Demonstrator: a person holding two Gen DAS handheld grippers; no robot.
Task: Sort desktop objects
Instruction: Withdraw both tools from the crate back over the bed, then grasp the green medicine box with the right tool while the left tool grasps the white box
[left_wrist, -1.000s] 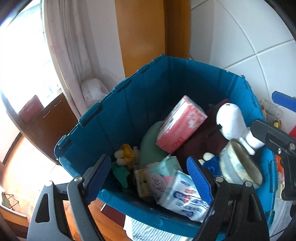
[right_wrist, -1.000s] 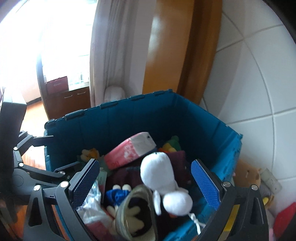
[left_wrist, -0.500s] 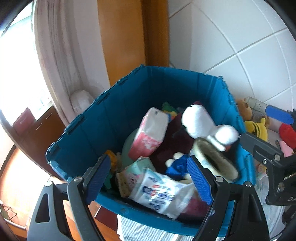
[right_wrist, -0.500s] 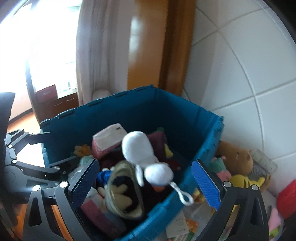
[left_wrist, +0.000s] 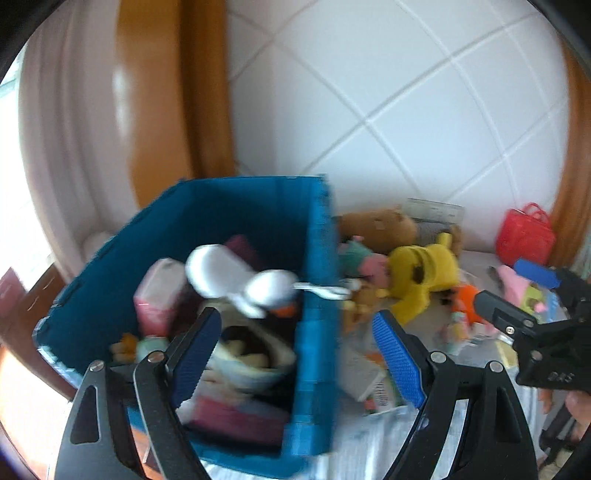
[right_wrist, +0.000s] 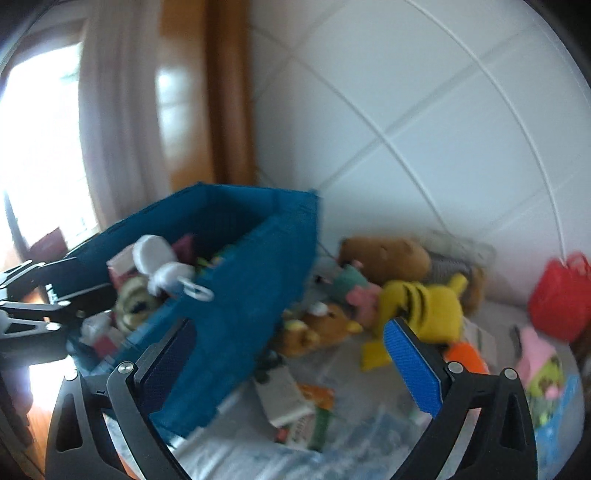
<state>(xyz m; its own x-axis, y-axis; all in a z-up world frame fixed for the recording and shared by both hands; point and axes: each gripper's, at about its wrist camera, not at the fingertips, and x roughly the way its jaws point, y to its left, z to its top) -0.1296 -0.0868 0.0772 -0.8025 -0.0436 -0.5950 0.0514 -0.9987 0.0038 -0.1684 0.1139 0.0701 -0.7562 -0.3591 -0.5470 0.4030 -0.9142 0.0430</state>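
Observation:
A blue crate (left_wrist: 314, 258) (right_wrist: 251, 280) stands on the left of the desk, filled with soft toys and packets; a white plush (left_wrist: 236, 277) (right_wrist: 159, 262) lies on top. My left gripper (left_wrist: 295, 347) hovers open over the crate's right wall with nothing between its pads. My right gripper (right_wrist: 291, 358) is open too, empty, above the desk just right of the crate. A yellow plush (left_wrist: 424, 273) (right_wrist: 424, 306), a brown bear (left_wrist: 376, 225) (right_wrist: 384, 254) and a small tan bear (right_wrist: 325, 325) lie on the desk. Both views are blurred.
A red bag (left_wrist: 524, 236) (right_wrist: 561, 299) sits at the far right by the tiled wall. Pink and green toys (right_wrist: 539, 362), an orange item (right_wrist: 465, 354) and paper packets (right_wrist: 295, 402) are strewn over the white cloth. The right gripper's frame (left_wrist: 535, 325) shows in the left wrist view.
Both grippers have swung to the right, away from the crate's inside toward the toy-strewn desk. The crate has shifted to the left in both views. Both jaws stayed wide apart.

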